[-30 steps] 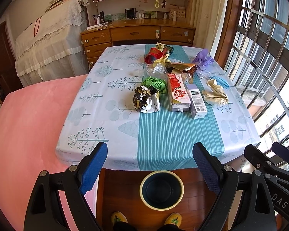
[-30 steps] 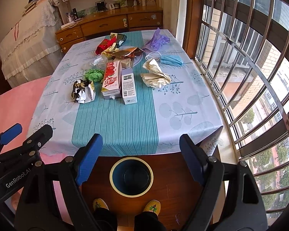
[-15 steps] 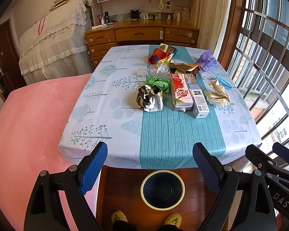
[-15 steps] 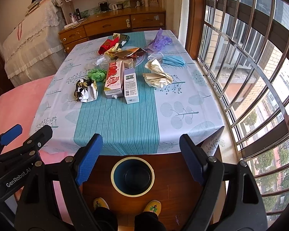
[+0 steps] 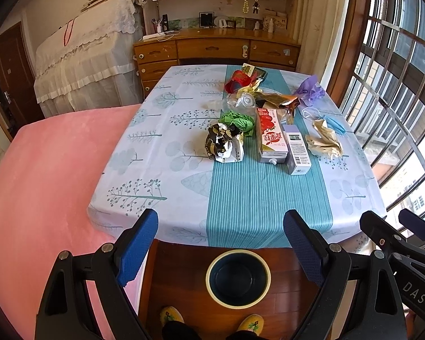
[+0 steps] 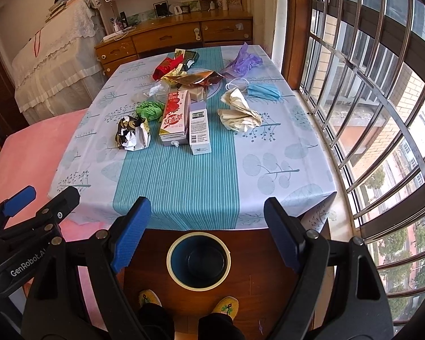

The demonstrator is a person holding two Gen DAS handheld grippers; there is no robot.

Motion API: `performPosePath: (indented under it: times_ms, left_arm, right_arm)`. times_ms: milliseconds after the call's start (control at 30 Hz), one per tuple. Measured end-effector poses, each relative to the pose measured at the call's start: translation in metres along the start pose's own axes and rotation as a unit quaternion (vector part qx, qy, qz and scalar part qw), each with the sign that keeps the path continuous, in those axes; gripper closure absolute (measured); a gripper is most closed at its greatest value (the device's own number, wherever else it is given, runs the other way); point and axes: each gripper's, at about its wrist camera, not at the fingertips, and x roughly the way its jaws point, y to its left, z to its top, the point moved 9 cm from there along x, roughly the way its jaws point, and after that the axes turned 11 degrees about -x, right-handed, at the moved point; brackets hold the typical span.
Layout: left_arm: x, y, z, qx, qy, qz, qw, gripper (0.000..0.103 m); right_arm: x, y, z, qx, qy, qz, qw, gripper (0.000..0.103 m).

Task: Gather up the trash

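Trash lies across the table [image 5: 167,198]: a crumpled black-and-white wrapper [image 5: 225,145] [image 6: 132,136], green paper [image 5: 238,121], a red drink carton [image 5: 271,136] [image 6: 174,116], a lilac box [image 5: 297,149] [image 6: 199,127], beige crumpled paper [image 5: 324,139] [image 6: 238,112], a blue face mask [image 6: 263,90], a purple bag [image 5: 310,89] and red and gold wrappers farther back. A dark bin with a cream rim [image 5: 238,277] [image 6: 198,260] stands on the floor before the table. My left gripper [image 5: 221,245] and right gripper [image 6: 205,231] hover open above the bin, holding nothing.
A pink-covered bed [image 5: 42,170] lies left of the table. A barred window [image 6: 368,85] runs along the right. A wooden dresser [image 5: 215,51] stands behind the table. The person's yellow slippers [image 6: 148,297] are on the wood floor by the bin.
Both cameras have tilted up slightly, so the table and trash sit lower and nearer in view. The grippers stay open and the trash has not moved.
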Motion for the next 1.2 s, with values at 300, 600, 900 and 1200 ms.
performPosePath:
  times_ms: [300, 600, 900, 1200]
  left_arm:
    - [-0.007, 0.007, 0.002, -0.026, -0.006, 0.01, 0.9996, 0.011]
    - [-0.008, 0.016, 0.015, -0.041, -0.015, 0.015, 0.9989, 0.011]
    - [0.028, 0.026, 0.067, -0.037, 0.013, -0.01, 0.9992, 0.011]
    - [0.124, 0.022, 0.123, -0.012, 0.11, -0.047, 0.9928, 0.011]
  right_arm:
    - [0.003, 0.003, 0.005, -0.011, -0.006, 0.019, 1.0, 0.023]
    - [0.01, 0.002, 0.018, -0.002, -0.013, 0.027, 1.0, 0.023]
    - [0.038, 0.002, 0.049, 0.011, -0.013, 0.008, 1.0, 0.023]
    - [0.088, -0.002, 0.087, 0.071, 0.013, -0.026, 0.997, 0.023]
